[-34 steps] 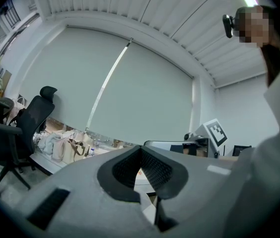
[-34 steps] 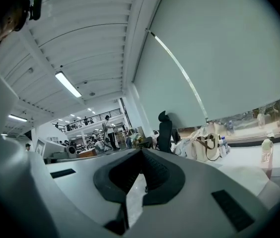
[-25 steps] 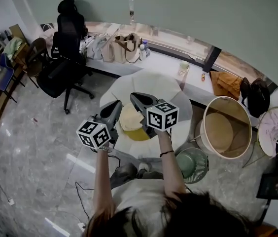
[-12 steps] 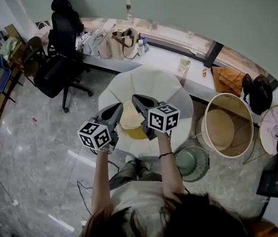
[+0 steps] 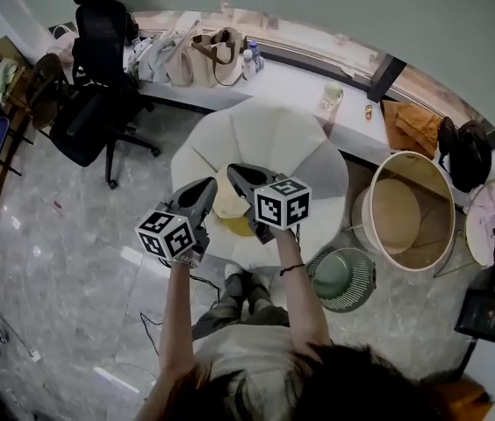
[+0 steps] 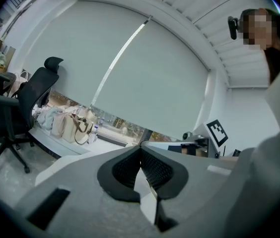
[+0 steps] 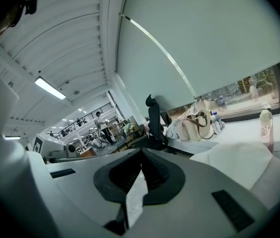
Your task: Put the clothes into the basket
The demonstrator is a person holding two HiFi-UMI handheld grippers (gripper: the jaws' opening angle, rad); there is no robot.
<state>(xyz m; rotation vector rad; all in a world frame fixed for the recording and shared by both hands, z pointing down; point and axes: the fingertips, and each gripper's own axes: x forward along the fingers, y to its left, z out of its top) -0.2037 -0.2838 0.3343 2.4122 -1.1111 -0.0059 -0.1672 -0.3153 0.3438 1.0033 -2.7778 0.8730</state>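
Observation:
A pale cream cloth (image 5: 228, 202) with a yellow part (image 5: 239, 227) hangs between my two grippers over the round white table (image 5: 274, 139). The left gripper (image 5: 212, 183) and the right gripper (image 5: 233, 170) sit side by side at the table's near edge, tips close together. In the left gripper view the jaws (image 6: 141, 148) are shut, with a white sliver of cloth (image 6: 147, 195) pinched between the pads. It is the same in the right gripper view (image 7: 141, 152), where a strip of cloth (image 7: 135, 198) is caught. The big round cream basket (image 5: 397, 213) stands on the floor to the right.
A green fan (image 5: 342, 277) lies on the floor between the table and the basket. A black office chair (image 5: 89, 103) stands at the left. A long counter at the back carries bags (image 5: 204, 55), a cup (image 5: 331, 95), an orange cloth (image 5: 414, 125) and a black backpack (image 5: 469, 152).
Both grippers have sunk a little towards the table, still side by side with the cloth between them. Both jaws have stayed shut.

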